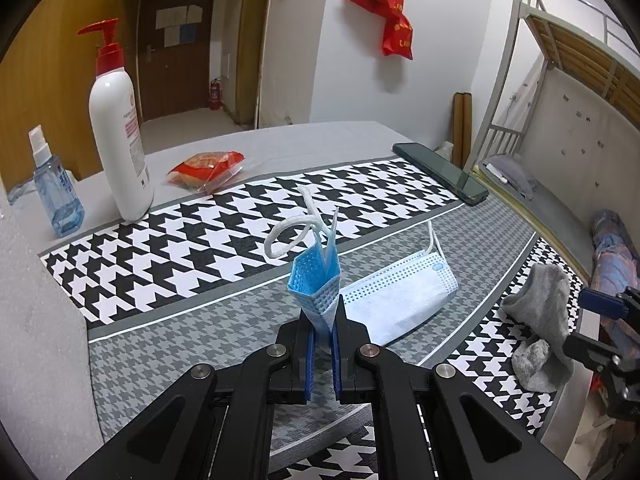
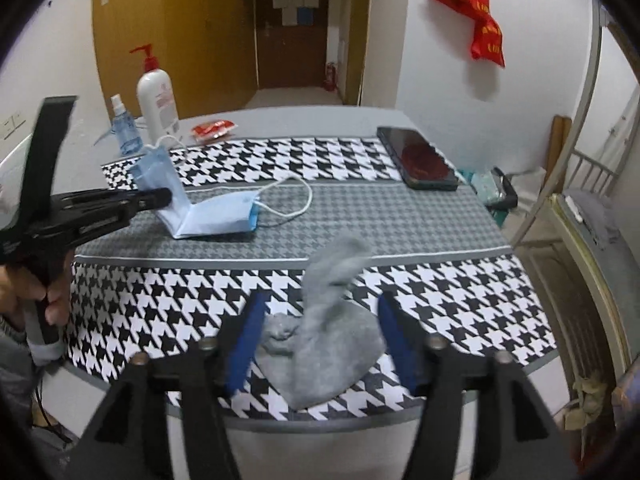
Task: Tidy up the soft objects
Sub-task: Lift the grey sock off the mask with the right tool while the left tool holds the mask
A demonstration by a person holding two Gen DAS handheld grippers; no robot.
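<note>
While the left gripper (image 1: 323,326) is pinching one end of the blue face mask (image 1: 384,300) between its closed fingers, we are holding that end up off the houndstooth table mat (image 1: 200,256), so the mask is bending in two: the gripped half is standing nearly upright with its white ear loop (image 1: 288,236) curling above, and the other half is lying flat on the grey band of the mat, running away to the right of the fingers.

In the right wrist view, our right gripper (image 2: 320,336) is hanging with its jaws spread wide on either side of the grey sock (image 2: 324,344), not yet touching it as far as we can judge. The sock is sitting crumpled near the front edge of the mat, one end sticking up and blurred.

We are judging that the next move turns on the mask's fold: its long axis is running left to right across the mat, the free half is lying toward the sock, and the left gripper is far nearer to it than the right. The pump bottle (image 1: 118,128), spray bottle (image 1: 52,188), snack packet (image 1: 208,170) and phone (image 1: 440,172) are standing well apart at the far side.
</note>
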